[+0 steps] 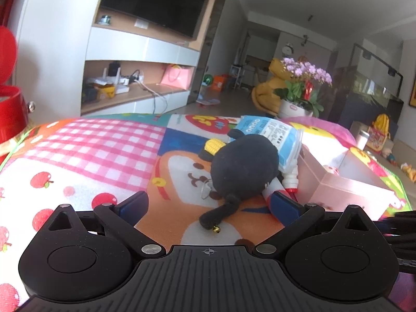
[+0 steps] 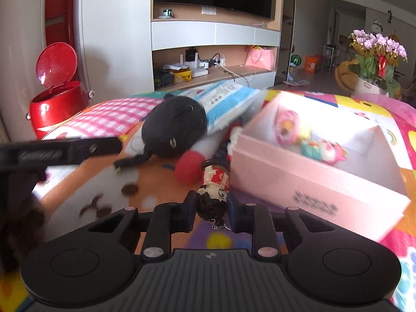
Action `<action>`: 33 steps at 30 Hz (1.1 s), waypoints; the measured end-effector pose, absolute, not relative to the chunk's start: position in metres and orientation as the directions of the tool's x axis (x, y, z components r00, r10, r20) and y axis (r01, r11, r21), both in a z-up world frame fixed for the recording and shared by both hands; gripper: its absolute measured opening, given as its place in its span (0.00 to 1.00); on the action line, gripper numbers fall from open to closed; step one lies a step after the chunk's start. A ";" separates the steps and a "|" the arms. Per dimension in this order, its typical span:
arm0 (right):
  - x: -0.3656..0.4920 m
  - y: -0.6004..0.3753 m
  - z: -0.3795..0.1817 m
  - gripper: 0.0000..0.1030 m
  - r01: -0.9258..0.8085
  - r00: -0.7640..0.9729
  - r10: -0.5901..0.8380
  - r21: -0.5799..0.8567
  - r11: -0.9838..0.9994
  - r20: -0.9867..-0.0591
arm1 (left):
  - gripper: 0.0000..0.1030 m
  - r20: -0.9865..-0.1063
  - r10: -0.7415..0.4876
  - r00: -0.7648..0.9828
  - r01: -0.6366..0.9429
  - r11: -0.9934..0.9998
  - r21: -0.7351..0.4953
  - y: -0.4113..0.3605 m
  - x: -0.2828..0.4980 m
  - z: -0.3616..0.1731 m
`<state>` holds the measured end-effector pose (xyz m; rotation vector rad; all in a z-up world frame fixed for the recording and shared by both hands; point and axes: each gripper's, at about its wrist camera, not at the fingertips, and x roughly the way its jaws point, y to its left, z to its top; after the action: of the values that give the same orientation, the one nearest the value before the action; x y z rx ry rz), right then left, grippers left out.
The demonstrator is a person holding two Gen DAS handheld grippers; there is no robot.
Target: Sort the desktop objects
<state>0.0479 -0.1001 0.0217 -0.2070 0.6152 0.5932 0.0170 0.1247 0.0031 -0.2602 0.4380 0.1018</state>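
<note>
Here | your right claw (image 2: 212, 212) clamps the doll keychain (image 2: 213, 195) head-first | its long axis points away | pink box (image 2: 306, 182) just right | left claw (image 1: 208, 205) apart.

Honestly nothing's readable here: the blue-and-white packet (image 1: 270, 135) ahead of the tongs has print, and the pink box (image 2: 314, 202) has a dark label, both too blurry.
</note>
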 end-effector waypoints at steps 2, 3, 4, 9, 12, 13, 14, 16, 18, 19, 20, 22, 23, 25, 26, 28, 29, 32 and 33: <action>0.036 -0.118 0.024 0.23 -0.572 0.664 0.450 -0.017 0.820 -0.597 | 0.99 -0.440 0.025 0.898 -0.121 0.974 -0.192 0.118 0.021 0.005; 0.031 -0.126 0.024 0.23 -0.561 0.671 0.437 -0.025 0.827 -0.599 | 0.99 -0.445 0.011 0.896 -0.096 0.981 -0.169 0.113 0.025 0.006; 0.028 -0.134 0.025 0.23 -0.546 0.681 0.420 -0.034 0.837 -0.600 | 0.99 -0.449 0.003 0.894 -0.073 0.988 -0.139 0.107 0.030 0.008; 0.013 -0.165 0.024 0.58 -0.458 0.745 0.353 -0.049 0.888 -0.566 | 0.99 -0.458 0.058 0.887 -0.014 0.995 0.101 0.075 0.070 0.013; 0.009 -0.177 0.019 0.75 -0.413 0.764 0.336 -0.018 0.911 -0.551 | 0.99 -0.486 0.091 0.869 -0.007 0.985 0.172 0.066 0.098 0.007; 0.009 -0.179 0.017 0.77 -0.408 0.761 0.335 -0.008 0.913 -0.555 | 1.00 -0.496 0.089 0.864 0.001 0.984 0.178 0.066 0.105 0.006; 0.009 -0.182 0.014 0.81 -0.402 0.759 0.335 0.004 0.916 -0.558 | 1.00 -0.494 0.080 0.866 0.007 0.985 0.171 0.066 0.109 0.006; 0.009 -0.186 0.009 0.83 -0.391 0.755 0.337 0.026 0.920 -0.563 | 0.76 -0.504 0.079 0.860 0.011 0.985 0.173 0.068 0.113 0.008; 0.010 -0.192 0.007 0.83 -0.377 0.750 0.342 0.058 0.924 -0.566 | 0.71 -0.523 0.075 0.849 0.022 0.984 0.178 0.072 0.113 0.012; 0.011 -0.194 0.008 0.86 -0.372 0.753 0.347 0.072 0.925 -0.559 | 0.70 -0.526 0.075 0.847 0.025 0.983 0.180 0.075 0.111 0.015; 0.011 -0.196 0.007 0.90 -0.371 0.754 0.353 0.084 0.925 -0.554 | 0.69 -0.532 0.082 0.843 0.028 0.980 0.196 0.077 0.109 0.017; 0.013 -0.199 0.006 0.92 -0.380 0.745 0.375 0.111 0.918 -0.552 | 0.68 -0.541 0.095 0.836 0.039 0.972 0.230 0.078 0.100 0.024; 0.013 -0.201 0.006 0.93 -0.383 0.741 0.385 0.124 0.915 -0.551 | 0.68 -0.551 0.082 0.831 0.059 0.971 0.233 0.079 0.093 0.030; 0.015 -0.203 0.005 0.94 -0.379 0.736 0.395 0.148 0.913 -0.549 | 0.68 -0.582 0.011 0.813 0.137 0.968 0.209 0.078 0.074 0.048; 0.016 -0.205 0.005 0.94 -0.376 0.734 0.399 0.160 0.912 -0.549 | 0.68 -0.598 -0.028 0.801 0.178 0.965 0.194 0.076 0.064 0.058; 0.017 -0.208 0.004 0.94 -0.370 0.734 0.404 0.178 0.912 -0.546 | 0.69 -0.626 -0.103 0.773 0.259 0.952 0.163 0.071 0.046 0.079; 0.017 -0.208 0.004 0.95 -0.369 0.735 0.405 0.181 0.912 -0.544 | 0.69 -0.642 -0.136 0.754 0.294 0.945 0.145 0.068 0.038 0.088; 0.014 -0.206 0.005 0.95 -0.371 0.740 0.402 0.172 0.913 -0.539 | 0.69 -0.708 -0.256 0.658 0.357 0.934 -0.006 0.066 0.031 0.101; 0.013 -0.206 0.005 0.95 -0.372 0.743 0.402 0.168 0.913 -0.535 | 0.69 -0.732 -0.303 0.611 0.362 0.929 -0.082 0.067 0.033 0.098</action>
<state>0.0135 -0.2059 0.0054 0.0514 0.5982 0.4240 0.0333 0.0669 0.0982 0.0772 0.8293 -0.3840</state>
